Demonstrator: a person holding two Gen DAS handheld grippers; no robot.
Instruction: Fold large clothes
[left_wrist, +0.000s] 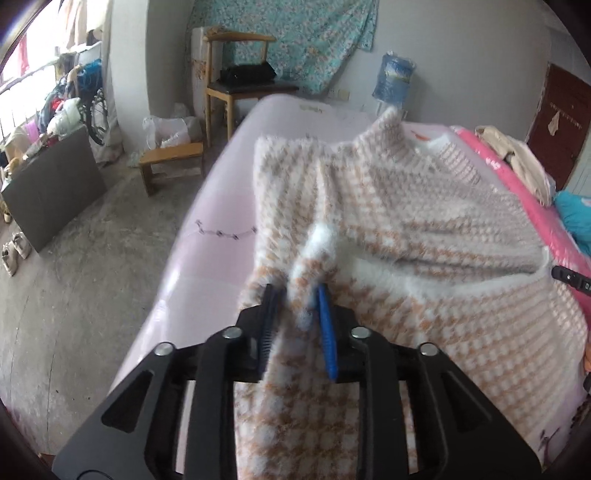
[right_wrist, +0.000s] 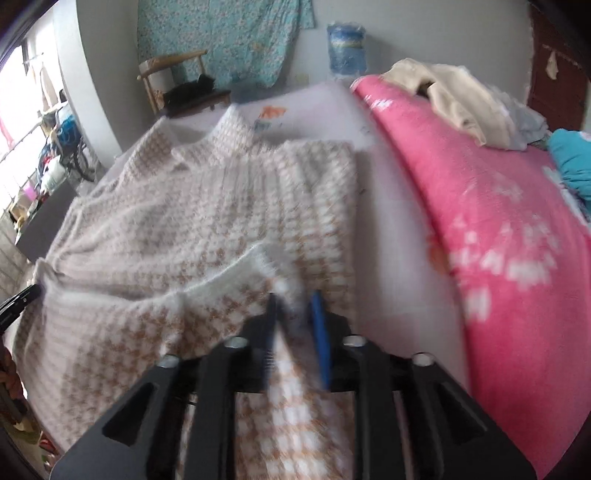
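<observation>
A fuzzy sweater (left_wrist: 424, 206) in tan-and-white houndstooth with white hem lies on the pale pink bed (left_wrist: 207, 258); left hand-held gripper (left_wrist: 297, 295) and right hand-held gripper (right_wrist: 293, 299) each pinch its hem; no legible writing

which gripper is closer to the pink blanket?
Right. The right gripper, shut on the sweater hem, sits just beside the pink blanket. The left gripper grips the hem's far side, with the sweater's width between it and the blanket.
</observation>
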